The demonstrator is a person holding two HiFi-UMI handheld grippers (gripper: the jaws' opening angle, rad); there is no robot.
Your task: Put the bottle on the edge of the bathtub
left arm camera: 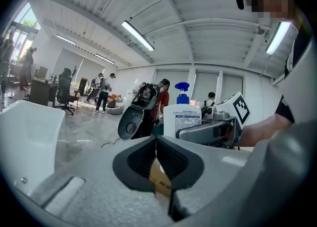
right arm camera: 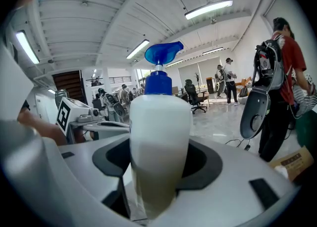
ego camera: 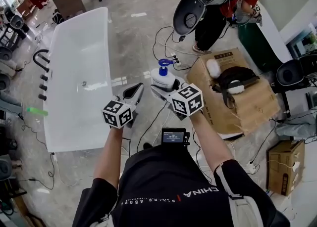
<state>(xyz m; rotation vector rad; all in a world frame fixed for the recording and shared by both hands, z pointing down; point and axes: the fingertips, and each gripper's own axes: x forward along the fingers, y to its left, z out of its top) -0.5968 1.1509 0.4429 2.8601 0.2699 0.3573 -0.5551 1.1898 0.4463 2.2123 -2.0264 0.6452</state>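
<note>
Right gripper view: right hand-held gripper (right arm camera: 158,164) clamps wide on upright bottle (right arm camera: 159,117), left hand-held gripper (left arm camera: 156,146) closed, empty; keep it upright, carry toward 9 o'clock in head view, seat base on bathtub (ego camera: 107,63) rim.

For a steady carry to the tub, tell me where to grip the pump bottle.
Grip the bottle by its straight-sided white body, below the blue pump head, coming level from the side: it is upright, and the head is narrow. The right gripper is shut on it so.
</note>
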